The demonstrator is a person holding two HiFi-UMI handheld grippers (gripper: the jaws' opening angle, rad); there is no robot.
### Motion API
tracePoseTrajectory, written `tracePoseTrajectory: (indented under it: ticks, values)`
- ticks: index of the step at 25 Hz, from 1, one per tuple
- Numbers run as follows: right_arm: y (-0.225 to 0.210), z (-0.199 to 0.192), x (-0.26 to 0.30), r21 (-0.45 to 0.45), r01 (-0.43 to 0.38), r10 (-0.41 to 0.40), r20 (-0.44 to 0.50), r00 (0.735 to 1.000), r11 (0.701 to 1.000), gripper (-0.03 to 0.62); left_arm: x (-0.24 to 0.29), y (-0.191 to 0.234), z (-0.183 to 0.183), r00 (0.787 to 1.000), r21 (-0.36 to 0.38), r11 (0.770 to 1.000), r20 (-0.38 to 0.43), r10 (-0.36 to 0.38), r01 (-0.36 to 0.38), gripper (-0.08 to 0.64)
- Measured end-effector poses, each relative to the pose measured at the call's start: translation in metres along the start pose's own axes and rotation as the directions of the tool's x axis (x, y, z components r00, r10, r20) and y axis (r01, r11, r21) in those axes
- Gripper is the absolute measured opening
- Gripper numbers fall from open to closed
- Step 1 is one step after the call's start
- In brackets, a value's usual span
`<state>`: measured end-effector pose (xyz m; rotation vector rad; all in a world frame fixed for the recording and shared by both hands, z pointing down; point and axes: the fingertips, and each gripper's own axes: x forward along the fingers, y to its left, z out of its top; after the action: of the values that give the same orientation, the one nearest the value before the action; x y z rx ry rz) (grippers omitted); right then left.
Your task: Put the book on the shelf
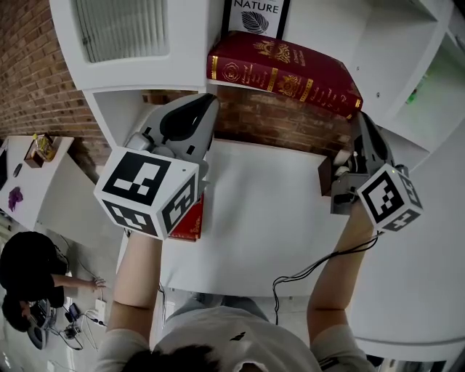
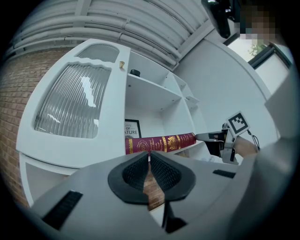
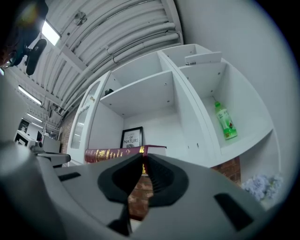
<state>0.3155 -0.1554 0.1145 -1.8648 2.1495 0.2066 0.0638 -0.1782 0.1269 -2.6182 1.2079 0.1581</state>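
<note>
A thick dark red book (image 1: pixel 283 73) with gold ornaments lies flat on the white shelf (image 1: pixel 320 29), its spine facing me and its right end over the shelf's front edge. The same book (image 2: pixel 159 143) shows past the left jaws and the book (image 3: pixel 108 153) again past the right jaws. My left gripper (image 1: pixel 212 99) hovers below the book's left end, shut with nothing between its pads. At the book's right end, just below it, my right gripper (image 1: pixel 361 122) is also shut and empty. Neither touches the book.
A framed "NATURE" print (image 1: pixel 256 16) stands behind the book. A second red book (image 1: pixel 192 221) lies on the white table (image 1: pixel 261 218) under my left gripper. A glass cabinet door (image 1: pixel 120 29) is at the left. A green bottle (image 3: pixel 225 122) stands in a right compartment.
</note>
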Motion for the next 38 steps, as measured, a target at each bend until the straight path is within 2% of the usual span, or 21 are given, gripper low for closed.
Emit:
tracePoseTrajectory:
  ticks: [13, 20, 28, 38]
  values:
    - [-0.016, -0.011, 0.019, 0.041, -0.008, 0.008, -0.001, 1.000, 0.999, 0.040, 0.006, 0.000, -0.009, 1.000, 0.002, 1.000, -0.007, 0.025, -0.025, 0.024]
    - [-0.012, -0.008, 0.012, 0.032, -0.028, 0.028, 0.005, 1.000, 0.999, 0.032, 0.007, -0.006, -0.010, 1.000, -0.010, 1.000, -0.004, 0.012, -0.012, 0.024]
    - [0.002, -0.009, -0.002, 0.012, -0.043, 0.043, -0.006, 0.999, 0.999, 0.014, 0.013, -0.018, -0.012, 0.999, -0.019, 0.999, 0.001, -0.045, 0.045, 0.024]
    - [0.037, -0.018, -0.024, -0.041, -0.055, 0.054, -0.037, 0.998, 0.998, 0.011, 0.011, -0.033, -0.015, 0.988, -0.036, 0.987, 0.009, -0.154, 0.155, 0.023]
